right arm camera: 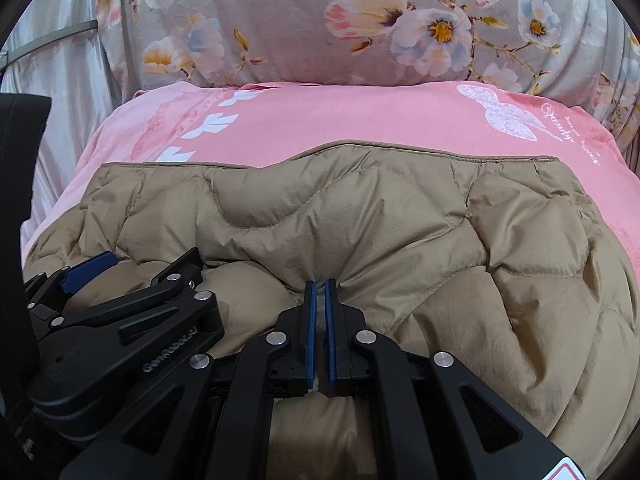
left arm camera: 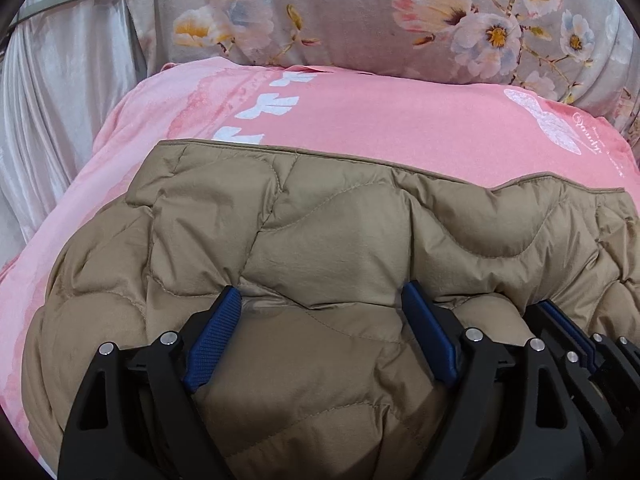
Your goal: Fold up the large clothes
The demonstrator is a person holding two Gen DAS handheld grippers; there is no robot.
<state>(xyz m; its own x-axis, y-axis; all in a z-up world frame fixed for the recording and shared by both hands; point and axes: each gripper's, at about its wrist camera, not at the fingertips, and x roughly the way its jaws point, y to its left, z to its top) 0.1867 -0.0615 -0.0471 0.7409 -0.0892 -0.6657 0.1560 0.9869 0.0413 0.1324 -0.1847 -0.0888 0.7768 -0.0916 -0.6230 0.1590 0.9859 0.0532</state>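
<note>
Left wrist view first: the left gripper (left arm camera: pixel 320 300) stands with its blue pads (left arm camera: pixel 212 340) spread wide, released, a puffy bulge of the tan quilted jacket (left arm camera: pixel 340 220) swelling up between them but not squeezed, as far as can be seen. Just to its right, the right gripper (left arm camera: pixel 560 320) sits close beside it, black fingers pressed together. Over to the right wrist view, and there it is plainly: the right gripper (right arm camera: pixel 320 292) is clenched, its two blue pads nearly meeting, tips dug into a crease of the jacket (right arm camera: pixel 400 220); a thin pinch of fabric appears caught between them, though the fold hides exactly how much. At the near left of this view, the left gripper (right arm camera: pixel 132 268) lies with one blue pad showing and its black linkage resting on the jacket. The jacket itself is spread across the pink bedsheet (right arm camera: pixel 340 120), covering the near part of the bed, its bound edge running left to right with bare pink beyond it. White leaf prints and a white butterfly print mark the sheet. At the far end, a grey floral pillow (right arm camera: pixel 300 20) lies against the sheet, and a pale satin curtain (left arm camera: pixel 60 100) hangs at the far left.
</note>
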